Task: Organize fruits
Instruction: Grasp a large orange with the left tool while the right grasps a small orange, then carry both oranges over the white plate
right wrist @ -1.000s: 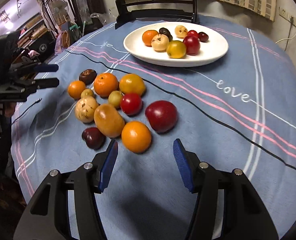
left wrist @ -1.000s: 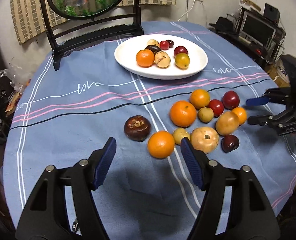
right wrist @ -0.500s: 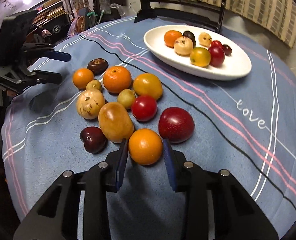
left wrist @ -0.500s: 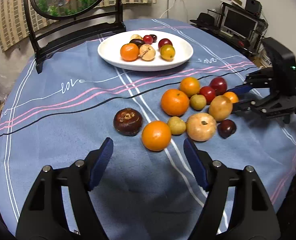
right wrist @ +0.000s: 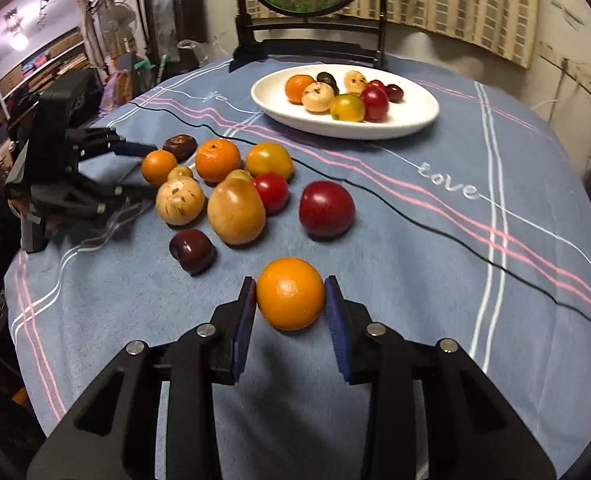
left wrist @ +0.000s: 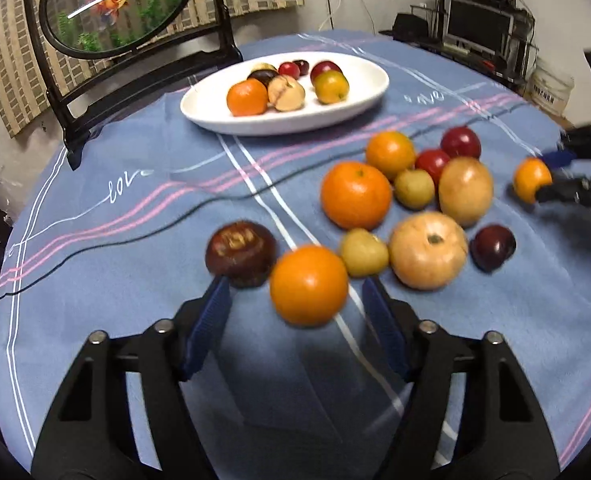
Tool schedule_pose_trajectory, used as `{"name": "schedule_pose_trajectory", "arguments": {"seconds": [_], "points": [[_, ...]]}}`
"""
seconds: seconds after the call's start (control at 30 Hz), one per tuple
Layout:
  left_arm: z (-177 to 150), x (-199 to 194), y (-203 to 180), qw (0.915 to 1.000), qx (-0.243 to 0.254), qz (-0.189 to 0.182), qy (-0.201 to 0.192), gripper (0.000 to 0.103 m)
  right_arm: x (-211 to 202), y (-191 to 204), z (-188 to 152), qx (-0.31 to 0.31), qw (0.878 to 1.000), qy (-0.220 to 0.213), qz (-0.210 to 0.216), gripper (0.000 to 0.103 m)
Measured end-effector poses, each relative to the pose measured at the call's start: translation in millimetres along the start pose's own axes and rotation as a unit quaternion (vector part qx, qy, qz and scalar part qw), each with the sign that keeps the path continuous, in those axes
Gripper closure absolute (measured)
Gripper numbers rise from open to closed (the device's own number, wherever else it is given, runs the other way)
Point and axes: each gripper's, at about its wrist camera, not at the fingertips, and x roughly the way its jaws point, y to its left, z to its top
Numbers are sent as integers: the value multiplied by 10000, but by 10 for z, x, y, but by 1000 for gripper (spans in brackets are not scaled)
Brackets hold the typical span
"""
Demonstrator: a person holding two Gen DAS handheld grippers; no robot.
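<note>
Now your right gripper [right wrist: 289,304] pinches an orange [right wrist: 290,294]; carry it level to the far plate [right wrist: 411,126]. Your left gripper [left wrist: 295,312] is closing around another orange [left wrist: 309,285], not yet touching; centre it first.

The right tongs [left wrist: 543,178] are blurred and cut off at the left wrist view's edge, hiding part of their orange [left wrist: 529,178]

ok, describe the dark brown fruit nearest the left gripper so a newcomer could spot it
Start at the white plate, then come down the blue tablecloth to the loose pile of fruit. The dark brown fruit is at the pile's left end, beside an orange. It alone is squat with a rough tan crown.
</note>
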Motion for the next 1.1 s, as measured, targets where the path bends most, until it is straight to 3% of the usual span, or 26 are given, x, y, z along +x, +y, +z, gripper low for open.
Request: {"name": "schedule_pose_trajectory", "arguments": {"seconds": [0.07,0.13,0.27,0.4,0.7,0.87,1.1], "points": [[16,10,16,10000,5,13,-41,49,-20,29,-31,-29,10000,-12,-31,68],[43,8,6,9999,-23,-96,-33,65,-32,27,-49,17,10000,-33,-7,68],[88,27,-116,9999,26,131,26,65,-24,-6,-51,61,10000,-73,-13,68],[88,-98,-133,9991,-341,245,20,65,-104,-14,-113,93,9998,-179,-47,68],[275,-879,-428,9958,-510,647,-389,65,-462,169,-100,69,9973,-733,10,68],[408,-1092,-542,9930,-581,804,-643,65,-636,281,87,-12,9944,-1058,-19,68],[724,-930,-429,9917,-839,699,-673,65,-684,259,540,-124,9913,-1305,-108,68]]}}
